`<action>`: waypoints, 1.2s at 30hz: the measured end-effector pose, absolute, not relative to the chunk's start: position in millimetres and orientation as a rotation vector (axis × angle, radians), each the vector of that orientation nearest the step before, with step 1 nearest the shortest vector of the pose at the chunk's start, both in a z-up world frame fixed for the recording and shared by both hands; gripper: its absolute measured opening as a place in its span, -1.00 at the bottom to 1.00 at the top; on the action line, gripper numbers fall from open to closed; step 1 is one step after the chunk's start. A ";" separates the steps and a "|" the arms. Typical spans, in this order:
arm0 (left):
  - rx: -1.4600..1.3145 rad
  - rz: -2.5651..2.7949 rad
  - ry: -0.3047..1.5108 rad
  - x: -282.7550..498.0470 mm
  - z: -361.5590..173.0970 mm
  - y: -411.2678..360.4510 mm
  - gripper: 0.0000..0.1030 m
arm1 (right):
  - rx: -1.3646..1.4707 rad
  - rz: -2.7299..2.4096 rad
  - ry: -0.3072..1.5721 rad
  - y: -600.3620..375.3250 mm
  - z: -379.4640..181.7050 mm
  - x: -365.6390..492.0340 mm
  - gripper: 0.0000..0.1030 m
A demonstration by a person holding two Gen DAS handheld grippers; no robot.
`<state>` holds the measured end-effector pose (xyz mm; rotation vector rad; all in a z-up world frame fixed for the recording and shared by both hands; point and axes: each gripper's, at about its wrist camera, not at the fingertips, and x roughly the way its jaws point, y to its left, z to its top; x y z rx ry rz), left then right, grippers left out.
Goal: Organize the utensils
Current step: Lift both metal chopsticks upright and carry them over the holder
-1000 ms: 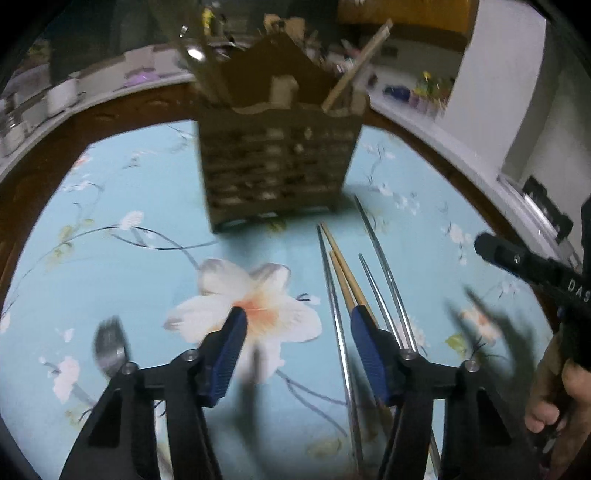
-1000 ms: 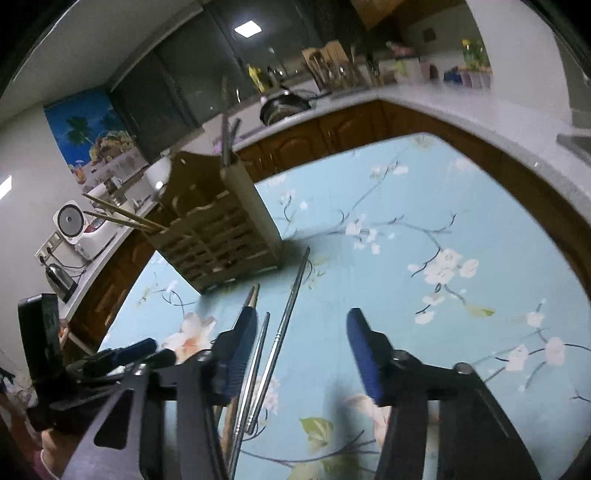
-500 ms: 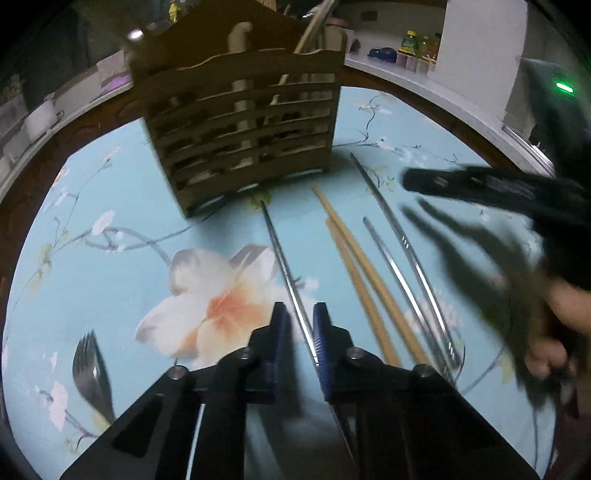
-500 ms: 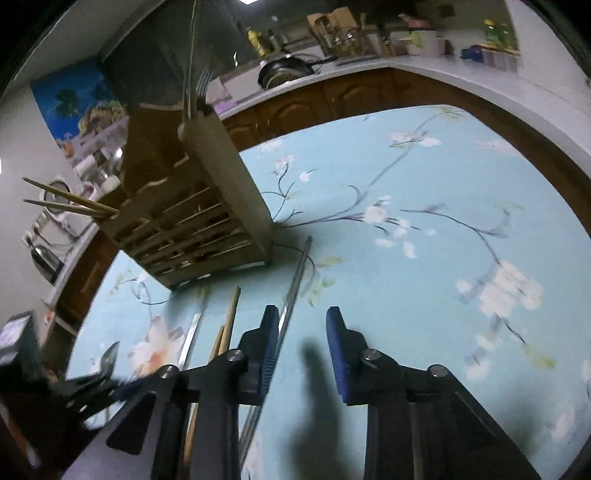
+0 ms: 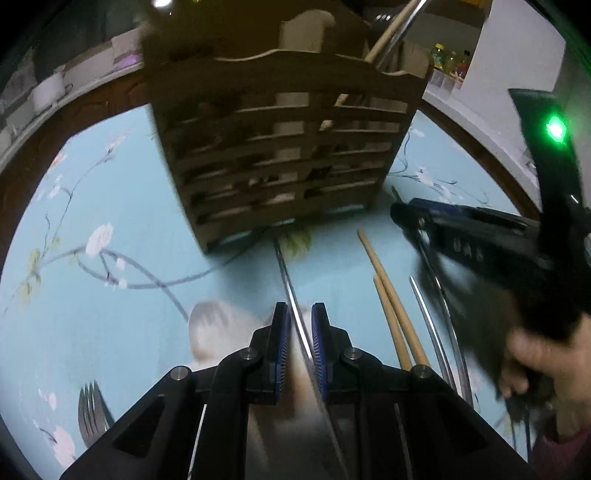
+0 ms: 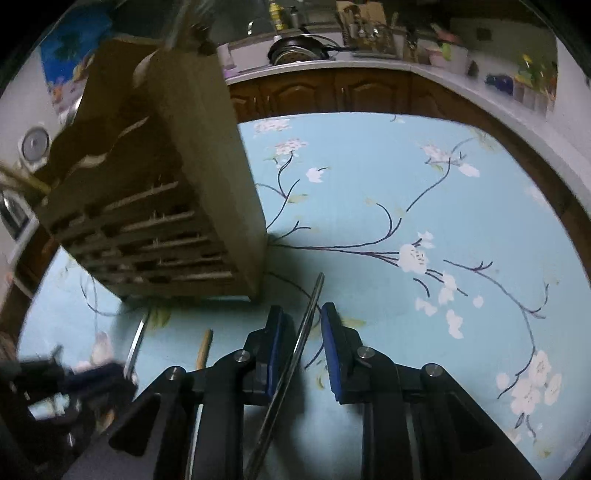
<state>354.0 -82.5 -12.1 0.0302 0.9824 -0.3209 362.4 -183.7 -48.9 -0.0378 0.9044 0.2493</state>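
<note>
A slatted wooden utensil holder (image 5: 284, 155) stands on the blue flowered tablecloth; it also shows in the right wrist view (image 6: 159, 206). My left gripper (image 5: 298, 314) is nearly closed around a metal chopstick (image 5: 291, 291) that runs between its blue pads. My right gripper (image 6: 301, 317) is part closed with another metal chopstick (image 6: 308, 314) between its jaws, a small gap at each side. Two wooden chopsticks (image 5: 388, 295) and two more metal ones (image 5: 432, 317) lie to the right of the left gripper.
A fork (image 5: 90, 410) lies at the lower left of the cloth. The table's brown wooden rim (image 6: 369, 92) curves around the cloth, with a kitchen counter behind it. The holder has chopsticks (image 5: 391, 29) standing in it.
Both grippers have moved forward toward the holder. The right jaws have narrowed around the metal chopstick. The left jaws stay close around theirs.
</note>
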 end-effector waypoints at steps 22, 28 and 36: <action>-0.153 -0.430 0.791 273.7 50.7 -28.9 -0.93 | 0.189 0.384 0.732 -220.1 27.0 256.2 -0.91; -0.184 -0.457 0.712 238.4 78.9 -5.4 -0.93 | 0.190 0.404 0.648 -220.0 56.9 228.0 -0.91; -0.216 -0.467 0.657 209.5 95.7 11.9 -0.93 | 0.168 0.418 0.571 -216.4 87.1 202.7 -0.91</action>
